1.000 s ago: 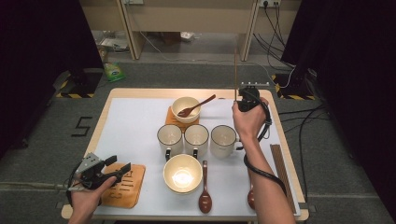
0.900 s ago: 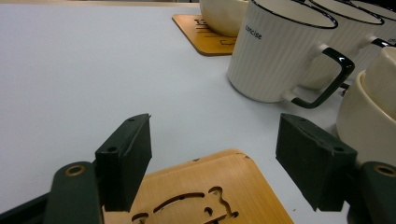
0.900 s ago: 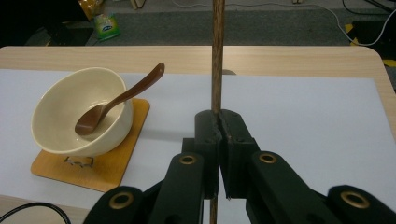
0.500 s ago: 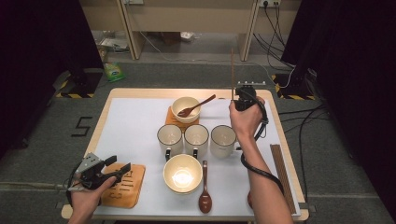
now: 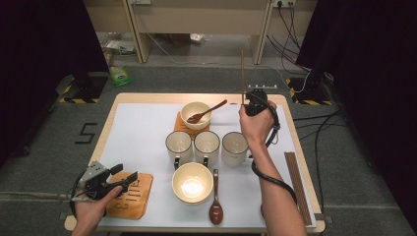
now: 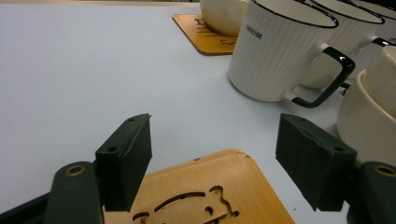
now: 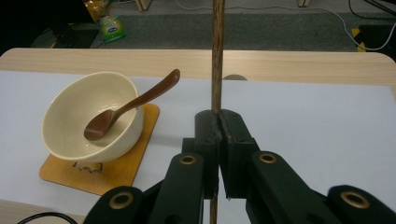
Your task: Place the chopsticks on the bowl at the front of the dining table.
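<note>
1. At the counter's (image 5: 147, 105) near left corner, the left hand-held gripper (image 6: 215, 163) rests with its jaws wide apart and nothing between them, over an empty wooden coaster (image 5: 130, 195). That place looks not yet set.
2. Next to the right, the near bowl (image 5: 192, 183) sits bare on the counter with a spoon (image 5: 216, 206) beside it; it likely belongs on that coaster.
3. Behind the three mugs (image 5: 206, 146), the far bowl (image 7: 91, 116) stands on its own coaster (image 7: 121, 170) with a spoon (image 7: 133, 105) inside: that setting seems nearly finished.
4. The right hand-held gripper (image 7: 218, 140) is clamped on a chopstick (image 7: 216, 56), held upright above the far right of the counter, beside the far bowl; placing it remains.
5. More chopsticks (image 5: 295, 184) lie along the right edge; their number is hard to make out.
6. The held chopstick's lower end is cut off.
</note>
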Tool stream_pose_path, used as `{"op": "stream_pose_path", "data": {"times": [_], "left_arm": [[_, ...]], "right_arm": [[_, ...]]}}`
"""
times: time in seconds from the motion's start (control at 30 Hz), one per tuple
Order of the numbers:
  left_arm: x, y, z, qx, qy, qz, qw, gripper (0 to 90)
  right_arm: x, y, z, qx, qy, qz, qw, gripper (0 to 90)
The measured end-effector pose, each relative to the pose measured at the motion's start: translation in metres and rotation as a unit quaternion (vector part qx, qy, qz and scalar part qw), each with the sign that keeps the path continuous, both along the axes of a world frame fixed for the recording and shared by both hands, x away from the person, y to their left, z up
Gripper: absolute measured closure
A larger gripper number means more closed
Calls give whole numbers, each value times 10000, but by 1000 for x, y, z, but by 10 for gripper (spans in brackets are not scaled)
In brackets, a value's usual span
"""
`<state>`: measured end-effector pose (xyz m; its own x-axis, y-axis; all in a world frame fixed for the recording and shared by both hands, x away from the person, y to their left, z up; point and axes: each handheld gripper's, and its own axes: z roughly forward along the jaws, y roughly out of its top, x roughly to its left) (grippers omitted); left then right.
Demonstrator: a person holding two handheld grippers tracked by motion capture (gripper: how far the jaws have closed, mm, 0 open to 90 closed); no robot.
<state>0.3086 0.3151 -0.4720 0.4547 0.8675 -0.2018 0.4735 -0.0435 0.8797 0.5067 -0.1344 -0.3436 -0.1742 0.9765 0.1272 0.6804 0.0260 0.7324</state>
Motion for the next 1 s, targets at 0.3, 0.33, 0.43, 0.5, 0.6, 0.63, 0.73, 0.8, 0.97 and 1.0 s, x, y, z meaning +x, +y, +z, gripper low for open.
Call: {"op": "stream_pose_path", "data": {"times": [0.3,0.33,0.43,0.5,0.6,0.63,0.73,0.8,0.97,1.0], "left_arm": [[0,0,0,4,-10,-5,10000,261],[0,0,0,1,-13,-3,10000,261],[0,1,1,2,-10,3,10000,261],[0,1,1,2,-13,6,10000,261],[0,1,1,0,-15,4,10000,261],[0,1,1,0,-15,4,10000,261],[0,1,1,-1,-17,5,10000,261],[0,1,1,-2,-20,8,10000,261],[0,1,1,3,-16,8,10000,262],[0,1,1,5,-16,5,10000,261]], "right_arm": [[2,6,0,9,-16,40,10000,864],[2,7,0,6,-26,55,10000,864],[2,9,0,12,-19,67,10000,864],[3,11,0,24,-18,72,10000,864],[3,12,0,24,-25,89,10000,864],[3,12,0,26,-29,88,10000,864],[3,13,-1,29,-22,103,9999,864],[4,14,-1,41,-26,106,9999,864],[4,16,-1,63,-32,128,9999,864],[5,17,-1,70,-36,134,9999,864]]}}
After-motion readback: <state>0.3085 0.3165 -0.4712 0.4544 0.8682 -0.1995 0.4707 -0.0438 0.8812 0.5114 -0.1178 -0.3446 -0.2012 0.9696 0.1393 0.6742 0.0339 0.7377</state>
